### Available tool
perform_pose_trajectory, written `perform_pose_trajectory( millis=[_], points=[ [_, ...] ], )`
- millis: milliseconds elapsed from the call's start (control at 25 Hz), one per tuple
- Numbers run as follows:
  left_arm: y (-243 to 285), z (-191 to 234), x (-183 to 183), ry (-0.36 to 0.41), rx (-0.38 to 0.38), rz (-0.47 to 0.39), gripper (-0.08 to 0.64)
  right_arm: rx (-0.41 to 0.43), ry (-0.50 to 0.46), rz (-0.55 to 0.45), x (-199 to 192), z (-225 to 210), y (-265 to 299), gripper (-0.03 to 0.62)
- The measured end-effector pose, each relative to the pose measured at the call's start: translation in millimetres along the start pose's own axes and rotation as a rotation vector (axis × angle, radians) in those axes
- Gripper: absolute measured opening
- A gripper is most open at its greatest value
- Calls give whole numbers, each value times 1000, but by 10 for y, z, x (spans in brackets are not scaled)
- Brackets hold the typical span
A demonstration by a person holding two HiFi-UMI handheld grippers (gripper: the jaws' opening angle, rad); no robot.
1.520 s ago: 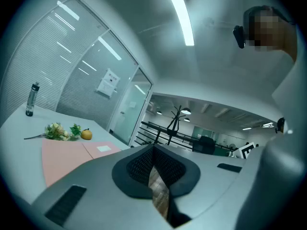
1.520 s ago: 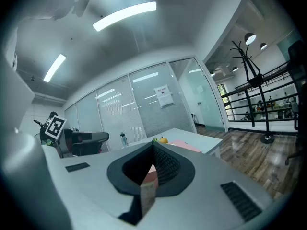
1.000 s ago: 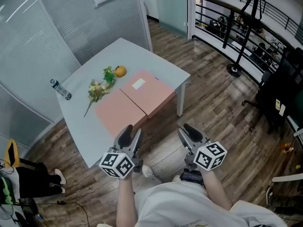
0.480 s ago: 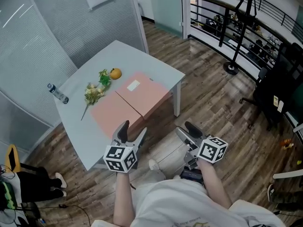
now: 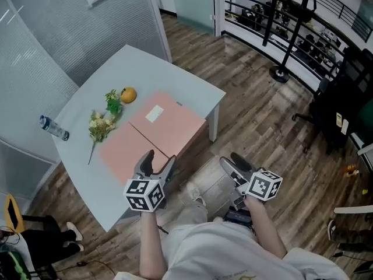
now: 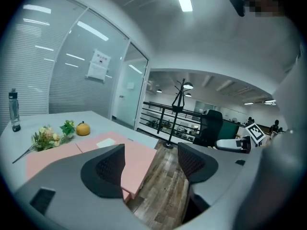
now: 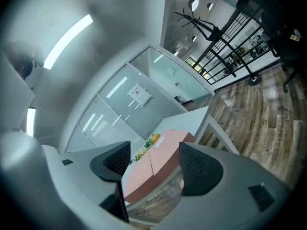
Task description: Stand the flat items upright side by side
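Two flat pink items lie side by side on the pale table (image 5: 76,174), the left pink item (image 5: 123,150) nearer the front edge. The right pink item (image 5: 172,124) bears a white label (image 5: 154,114). My left gripper (image 5: 157,162) hovers at the table's near edge, just short of the left pink item. Its jaws have just been opening and stand open on nothing (image 6: 151,164). My right gripper (image 5: 233,162) hangs over the floor, right of the table. Its jaws have also just been opening and are open, empty (image 7: 153,162), facing the pink items (image 7: 160,159).
An orange (image 5: 128,94), a bunch of flowers (image 5: 102,123) and a lying bottle (image 5: 53,128) sit on the table's far left half. Glass partitions stand behind it. A railing, a tripod stand (image 5: 281,72) and a black chair (image 5: 341,109) are at the right.
Both grippers' jaws have gone from nearly closed to spread wide. Both grippers have dropped lower, and the left one has come closer to the table's near edge.
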State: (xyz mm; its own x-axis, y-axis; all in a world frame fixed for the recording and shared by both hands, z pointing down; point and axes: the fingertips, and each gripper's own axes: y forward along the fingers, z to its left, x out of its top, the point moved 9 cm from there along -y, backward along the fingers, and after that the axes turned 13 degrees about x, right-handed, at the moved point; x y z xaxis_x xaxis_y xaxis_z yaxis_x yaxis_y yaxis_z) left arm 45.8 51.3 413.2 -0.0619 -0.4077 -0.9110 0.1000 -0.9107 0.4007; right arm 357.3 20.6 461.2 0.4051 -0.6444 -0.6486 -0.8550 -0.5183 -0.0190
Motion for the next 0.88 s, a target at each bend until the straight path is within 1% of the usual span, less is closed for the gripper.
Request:
perform_pose_trajectory(
  millis=[120, 280, 400, 480, 560, 680, 880],
  points=[
    [473, 248, 57, -4, -9, 53, 325, -49, 9, 67, 95, -276, 323, 316],
    [1049, 575, 130, 21, -12, 111, 325, -106, 28, 98, 278, -626, 783, 316],
    [1397, 773, 100, 32, -23, 163, 327, -164, 24, 136, 339, -850, 1066, 316],
    [1592, 874, 44, 54, -27, 207, 327, -186, 40, 163, 326, -976, 1223, 316],
    [1758, 927, -31, 84, -43, 257, 327, -189, 81, 168, 305, -1090, 1338, 316],
    [1931, 940, -156, 130, -79, 333, 327, -171, 159, 144, 306, -1224, 1434, 319],
    [2054, 967, -264, 214, -61, 385, 327, -148, 219, 150, 253, -1447, 1520, 330]
  ],
)
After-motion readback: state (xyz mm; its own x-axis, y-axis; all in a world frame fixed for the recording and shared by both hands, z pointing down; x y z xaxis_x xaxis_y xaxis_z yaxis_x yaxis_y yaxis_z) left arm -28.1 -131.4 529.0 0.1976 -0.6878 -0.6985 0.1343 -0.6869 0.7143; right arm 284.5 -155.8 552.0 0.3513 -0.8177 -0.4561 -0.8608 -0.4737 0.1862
